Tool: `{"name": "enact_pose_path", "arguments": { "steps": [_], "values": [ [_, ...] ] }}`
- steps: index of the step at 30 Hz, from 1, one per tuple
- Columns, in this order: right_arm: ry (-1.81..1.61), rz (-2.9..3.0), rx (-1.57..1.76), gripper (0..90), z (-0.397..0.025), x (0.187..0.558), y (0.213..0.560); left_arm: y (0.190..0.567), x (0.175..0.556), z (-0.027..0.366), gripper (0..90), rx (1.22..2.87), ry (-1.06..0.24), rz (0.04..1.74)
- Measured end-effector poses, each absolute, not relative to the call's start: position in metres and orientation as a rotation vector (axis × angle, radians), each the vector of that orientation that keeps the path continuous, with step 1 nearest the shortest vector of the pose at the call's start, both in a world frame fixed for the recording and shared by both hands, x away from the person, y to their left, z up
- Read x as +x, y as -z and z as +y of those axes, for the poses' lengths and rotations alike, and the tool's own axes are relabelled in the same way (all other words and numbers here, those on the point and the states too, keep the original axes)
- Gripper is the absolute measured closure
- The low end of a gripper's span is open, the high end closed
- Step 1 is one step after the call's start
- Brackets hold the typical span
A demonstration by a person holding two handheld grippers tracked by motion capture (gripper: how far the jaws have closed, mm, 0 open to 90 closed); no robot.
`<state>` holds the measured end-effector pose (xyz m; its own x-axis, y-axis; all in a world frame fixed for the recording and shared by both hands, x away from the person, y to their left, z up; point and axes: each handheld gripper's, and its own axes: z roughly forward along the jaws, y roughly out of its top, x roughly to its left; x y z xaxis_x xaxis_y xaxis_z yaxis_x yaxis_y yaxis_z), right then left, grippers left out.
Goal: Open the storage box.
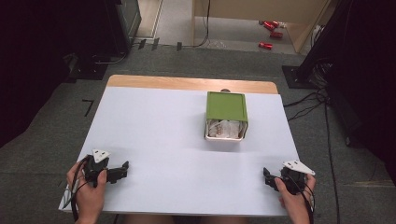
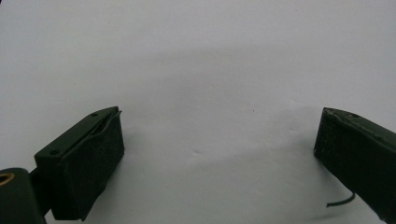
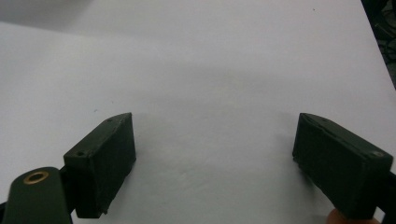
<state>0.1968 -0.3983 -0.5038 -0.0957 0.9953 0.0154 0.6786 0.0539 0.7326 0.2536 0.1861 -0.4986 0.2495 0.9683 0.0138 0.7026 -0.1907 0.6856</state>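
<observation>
A white box (image 1: 225, 133) with a green lid (image 1: 226, 107) stands right of the table's middle; the lid covers its far part, and crumpled whitish contents (image 1: 225, 128) show in the uncovered near part. My left gripper (image 1: 122, 170) rests on the white table (image 1: 154, 130) near the front left corner, held by a hand, pointing right. Its jaws stand wide apart over bare table, left gripper (image 2: 219, 140) open and holding nothing. My right gripper (image 1: 266, 176) lies near the front right corner, pointing left. The right gripper (image 3: 215, 149) is open too, with nothing between its jaws.
A wooden strip (image 1: 191, 84) runs along the table's far edge. Grey carpet surrounds the table, with cables (image 1: 303, 105) on the right and red cans (image 1: 271, 28) far behind. Dark equipment stands at both sides.
</observation>
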Motion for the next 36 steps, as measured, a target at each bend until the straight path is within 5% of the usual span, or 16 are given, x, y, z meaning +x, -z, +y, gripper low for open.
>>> {"name": "enact_pose_path", "arguments": {
  "steps": [36],
  "values": [
    [-0.842,1.79,1.701,13.5,-0.391,0.203,0.486,0.499,0.254,0.186,1.7,1.966,-0.616,1.515]
  ]
}}
